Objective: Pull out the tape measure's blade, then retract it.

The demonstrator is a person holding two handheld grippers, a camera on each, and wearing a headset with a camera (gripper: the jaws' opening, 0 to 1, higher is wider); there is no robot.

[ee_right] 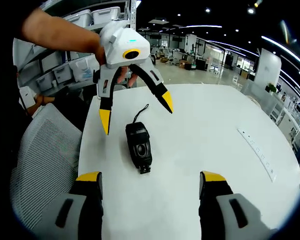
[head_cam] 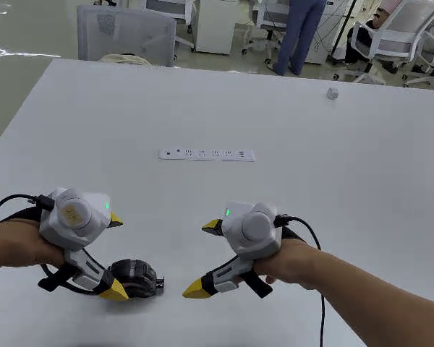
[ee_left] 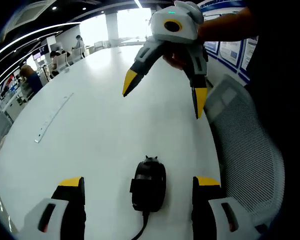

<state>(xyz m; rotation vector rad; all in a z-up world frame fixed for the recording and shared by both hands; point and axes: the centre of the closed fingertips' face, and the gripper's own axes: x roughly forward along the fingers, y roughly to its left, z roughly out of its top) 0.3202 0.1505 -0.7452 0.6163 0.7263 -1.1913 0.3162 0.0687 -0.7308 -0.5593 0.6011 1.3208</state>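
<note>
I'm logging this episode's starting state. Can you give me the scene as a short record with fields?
surface: white table
left gripper: open, jaws either side of the tape measure
right gripper: open, pointing at the tape measure, apart from it
tape measure: lying on the table, not clamped
blade: not pulled out
farther back: power strip, mid-table

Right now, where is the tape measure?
In the head view, the tape measure lies on the white table between the jaws of the open left gripper, left of the right gripper.
</note>
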